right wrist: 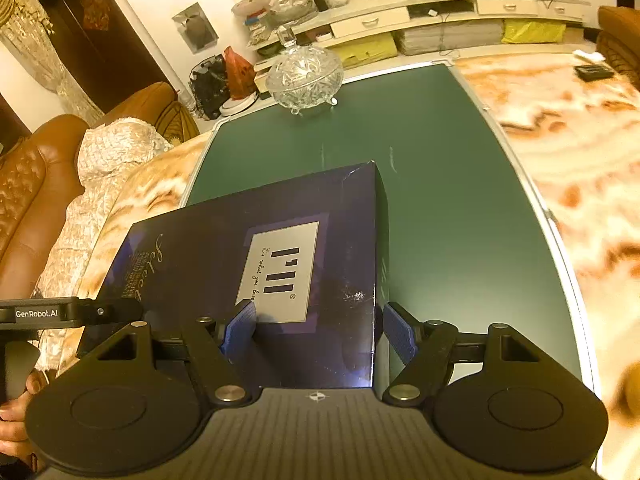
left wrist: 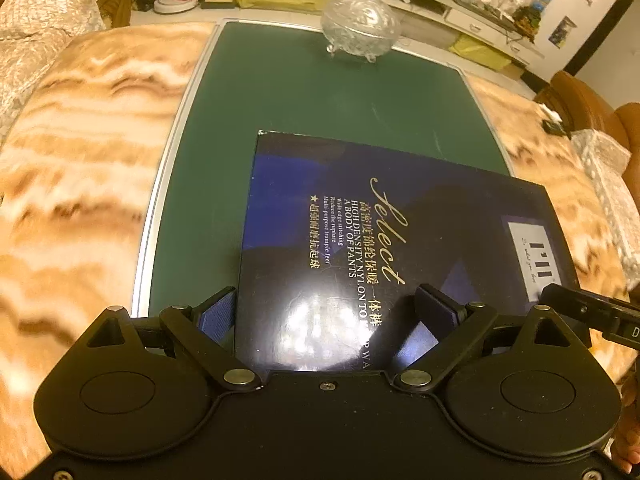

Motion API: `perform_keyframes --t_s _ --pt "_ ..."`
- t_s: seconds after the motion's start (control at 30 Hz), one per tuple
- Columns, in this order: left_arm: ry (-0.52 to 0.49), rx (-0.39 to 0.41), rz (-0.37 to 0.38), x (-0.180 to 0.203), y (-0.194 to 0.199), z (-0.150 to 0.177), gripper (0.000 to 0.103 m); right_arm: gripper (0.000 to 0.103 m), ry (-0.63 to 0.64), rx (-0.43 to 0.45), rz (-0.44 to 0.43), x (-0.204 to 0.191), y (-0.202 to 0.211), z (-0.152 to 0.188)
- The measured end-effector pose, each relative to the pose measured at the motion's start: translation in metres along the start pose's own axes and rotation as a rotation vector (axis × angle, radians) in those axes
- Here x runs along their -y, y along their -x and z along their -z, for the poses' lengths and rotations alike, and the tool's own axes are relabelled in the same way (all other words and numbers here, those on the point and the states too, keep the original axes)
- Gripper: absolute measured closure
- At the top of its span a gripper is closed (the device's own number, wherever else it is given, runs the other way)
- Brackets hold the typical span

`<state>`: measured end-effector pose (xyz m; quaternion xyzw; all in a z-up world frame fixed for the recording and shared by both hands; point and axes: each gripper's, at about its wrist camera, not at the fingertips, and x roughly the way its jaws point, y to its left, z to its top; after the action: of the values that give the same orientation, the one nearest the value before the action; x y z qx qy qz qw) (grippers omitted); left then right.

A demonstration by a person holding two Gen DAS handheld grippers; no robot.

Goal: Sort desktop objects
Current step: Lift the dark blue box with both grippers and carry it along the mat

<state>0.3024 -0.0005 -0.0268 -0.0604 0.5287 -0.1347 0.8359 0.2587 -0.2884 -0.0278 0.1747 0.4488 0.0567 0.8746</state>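
A dark blue box (left wrist: pixel 380 240) lies flat on the green mat (left wrist: pixel 280 100) at the near end of the counter (left wrist: pixel 80 160), its gold lettering and white label facing up. The left gripper (left wrist: pixel 328 312) is spread wide, one finger off the box's left edge and the other over the lid; whether either pad touches cannot be told. The right gripper (right wrist: pixel 320 328) is likewise released, its left finger (right wrist: pixel 240 328) above the label and its right finger beyond the box's right edge, over the mat. The near edge of the box is hidden under both gripper bodies, and glare washes out part of the lid in the left wrist view. A lidded glass bowl (left wrist: pixel 360 20) stands at the far end of the mat, well apart from the box. A small dark object (right wrist: pixel 594 72) on the far counter is too small to identify.
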Motion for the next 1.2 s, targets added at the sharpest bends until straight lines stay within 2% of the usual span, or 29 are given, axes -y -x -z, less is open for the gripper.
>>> perform_keyframes --t_s 0.2,0.4,0.8,1.2 --pt "-0.010 0.013 -0.009 0.009 0.031 0.050 0.009 0.029 0.004 0.011 0.011 -0.005 0.042 0.042" --pt "-0.034 0.020 -0.028 0.011 0.043 0.079 0.009 0.029 -0.007 0.005 0.009 -0.004 0.058 0.074" --pt "-0.061 -0.024 -0.057 0.006 0.026 0.110 0.009 0.029 -0.069 -0.054 0.003 0.009 0.043 0.116" --pt "-0.052 -0.044 -0.045 -0.001 0.024 0.144 0.009 0.029 -0.039 -0.062 0.031 0.006 0.047 0.145"
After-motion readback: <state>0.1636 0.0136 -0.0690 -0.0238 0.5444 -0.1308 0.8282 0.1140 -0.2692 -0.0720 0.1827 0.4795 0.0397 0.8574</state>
